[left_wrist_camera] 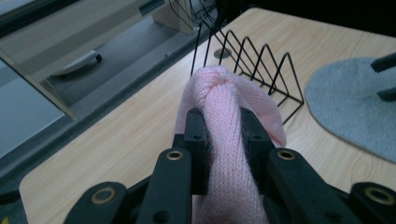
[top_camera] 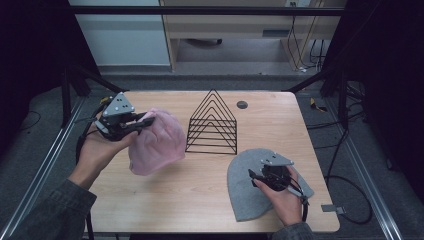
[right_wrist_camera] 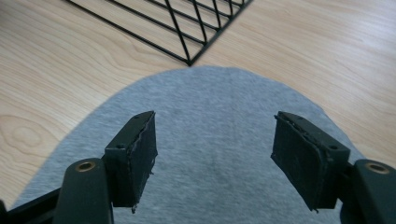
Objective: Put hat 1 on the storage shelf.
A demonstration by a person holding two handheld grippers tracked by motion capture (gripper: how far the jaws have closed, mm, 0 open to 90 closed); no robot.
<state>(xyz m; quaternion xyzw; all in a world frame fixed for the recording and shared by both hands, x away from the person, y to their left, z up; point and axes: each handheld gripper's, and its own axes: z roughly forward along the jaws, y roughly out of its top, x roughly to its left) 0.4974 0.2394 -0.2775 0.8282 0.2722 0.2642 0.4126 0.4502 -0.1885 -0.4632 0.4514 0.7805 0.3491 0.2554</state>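
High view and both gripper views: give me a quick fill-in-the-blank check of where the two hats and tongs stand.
1. The left tongs are shut on the ____ hat.
2. The grey hat lies flat on the ____.
3. The right tongs stand ____ above the grey hat.
4. The black wire rack stands ____ the two hats.

Missing words: pink; table; open; between

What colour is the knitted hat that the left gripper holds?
Pale pink. The knitted hat shows best in the left gripper view, clamped by the left gripper.

Black wire rack (top_camera: 212,123) mid-table (top_camera: 165,200); dark round grommet (top_camera: 242,104) just beyond it.
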